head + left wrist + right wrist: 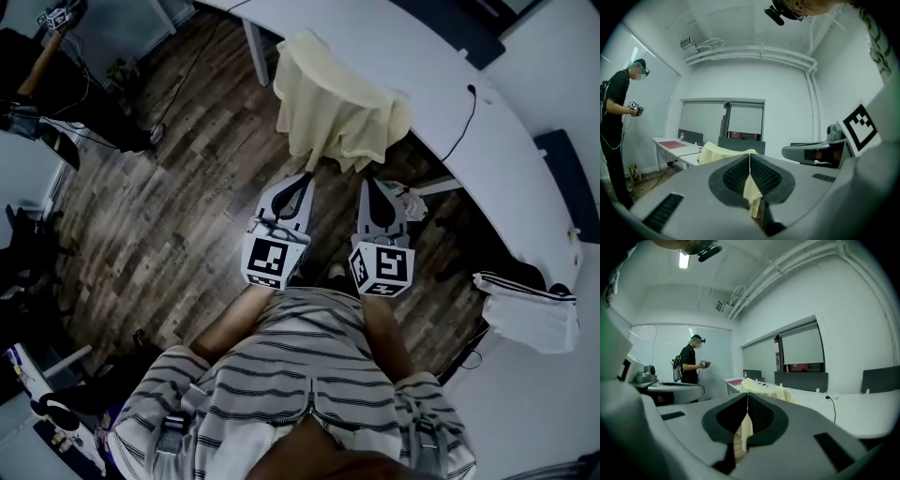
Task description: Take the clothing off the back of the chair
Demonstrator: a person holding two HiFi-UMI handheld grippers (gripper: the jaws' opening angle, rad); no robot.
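A pale yellow garment [337, 103] hangs draped over a chair back beside the white desk; the chair itself is almost wholly hidden under it. My left gripper [307, 176] and right gripper [368, 182] point at it side by side, tips just short of its lower hem. Both are shut, pads pressed together with no cloth between them. In the left gripper view the garment [723, 151] shows above the shut left gripper [750, 166], with a strip of it showing below the pads. In the right gripper view the garment [764, 387] lies beyond the shut right gripper [747, 406].
A long curved white desk [441, 66] runs behind the chair, with a black cable [464, 122] on it. A white striped cloth [530, 309] lies at the right. Another person [618, 122] stands at the left on the wood floor [178, 206].
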